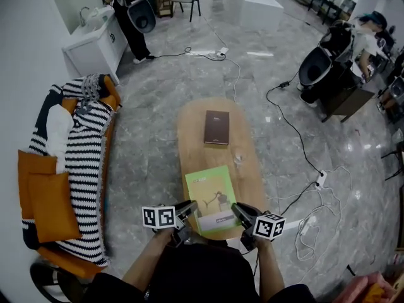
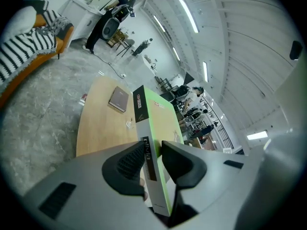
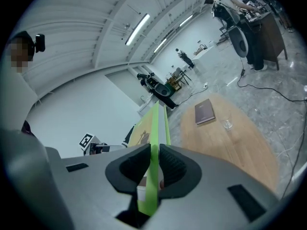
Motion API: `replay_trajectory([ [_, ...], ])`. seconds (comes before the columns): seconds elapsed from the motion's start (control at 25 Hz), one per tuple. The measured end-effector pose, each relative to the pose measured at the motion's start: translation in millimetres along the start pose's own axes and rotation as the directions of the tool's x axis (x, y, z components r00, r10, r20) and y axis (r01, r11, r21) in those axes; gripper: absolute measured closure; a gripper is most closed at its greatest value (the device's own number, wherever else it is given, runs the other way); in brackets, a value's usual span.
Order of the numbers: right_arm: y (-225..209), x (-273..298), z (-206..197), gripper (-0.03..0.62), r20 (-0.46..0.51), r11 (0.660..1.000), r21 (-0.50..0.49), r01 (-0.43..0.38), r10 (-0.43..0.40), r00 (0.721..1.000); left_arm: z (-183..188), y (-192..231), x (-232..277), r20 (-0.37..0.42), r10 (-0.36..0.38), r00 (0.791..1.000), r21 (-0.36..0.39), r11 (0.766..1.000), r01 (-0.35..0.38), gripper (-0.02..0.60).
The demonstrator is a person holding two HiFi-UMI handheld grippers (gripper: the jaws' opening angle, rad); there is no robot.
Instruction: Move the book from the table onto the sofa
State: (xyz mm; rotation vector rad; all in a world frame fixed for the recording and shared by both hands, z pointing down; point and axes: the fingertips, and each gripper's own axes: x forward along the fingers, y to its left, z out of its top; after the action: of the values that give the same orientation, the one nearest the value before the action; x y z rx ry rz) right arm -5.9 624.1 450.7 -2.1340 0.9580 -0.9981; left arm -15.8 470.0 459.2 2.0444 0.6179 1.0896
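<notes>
Book (image 1: 211,197), green-covered, held over the near end of the desk (image 1: 196,137) and gripped at its near corners from both sides. Left claw (image 1: 188,209) closed partway onto the spine side, one pad flat on each cover, as seen in the left gripper view. Right claw (image 1: 241,213) pinched tighter on the opposite side, pads pressing the thin green edge, as seen in the right gripper view. Near end of the desk hidden under the book; the book's near edge masked by both claws and their marker cubes. Lettering on the spine too blurred to read. On the far half of the desk, brown book (image 1: 216,127) lying flat. Nearer than it and toward the desk's right edge, small glass (image 1: 238,160), hard to make out. Left of the desk and well apart from it, sofa (image 1: 44,201), orange, largely covered by a striped throw (image 1: 85,150).
</notes>
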Motion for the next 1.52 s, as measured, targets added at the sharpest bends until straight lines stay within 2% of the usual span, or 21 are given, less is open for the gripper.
replay_trajectory([
  [0.24,8,21,-2,0.52,-0.103,0.994,-0.044,-0.105,0.1,0.99,-7,10,-22,0.123,0.063,0.99,-0.061,0.997,-0.056,0.462],
  [0.4,21,43,-12,0.52,-0.219,0.974,-0.084,-0.209,0.187,0.958,-21,22,-49,0.241,0.13,0.962,-0.136,0.986,-0.099,0.463],
  [0.6,47,73,-33,0.52,-0.376,0.932,-0.124,-0.341,0.274,0.885,-49,39,-88,0.377,0.232,0.897,-0.256,0.957,-0.139,0.463],
  [0.76,74,100,-61,0.52,-0.504,0.882,-0.142,-0.45,0.327,0.799,-79,56,-124,0.464,0.325,0.824,-0.366,0.918,-0.156,0.463],
  [1.0,122,132,-109,0.52,-0.617,0.822,-0.123,-0.556,0.375,0.691,-112,78,-186,0.54,0.427,0.725,-0.46,0.872,-0.171,0.463],
  [1.08,140,141,-125,0.52,-0.64,0.809,-0.12,-0.575,0.38,0.668,-120,87,-206,0.553,0.444,0.705,-0.478,0.862,-0.168,0.463],
  [1.32,190,162,-165,0.52,-0.67,0.795,-0.113,-0.596,0.382,0.637,-134,111,-266,0.581,0.465,0.668,-0.495,0.853,-0.164,0.463],
  [1.52,222,178,-194,0.52,-0.677,0.8,-0.118,-0.588,0.368,0.637,-141,129,-310,0.593,0.46,0.661,-0.488,0.858,-0.159,0.465],
])
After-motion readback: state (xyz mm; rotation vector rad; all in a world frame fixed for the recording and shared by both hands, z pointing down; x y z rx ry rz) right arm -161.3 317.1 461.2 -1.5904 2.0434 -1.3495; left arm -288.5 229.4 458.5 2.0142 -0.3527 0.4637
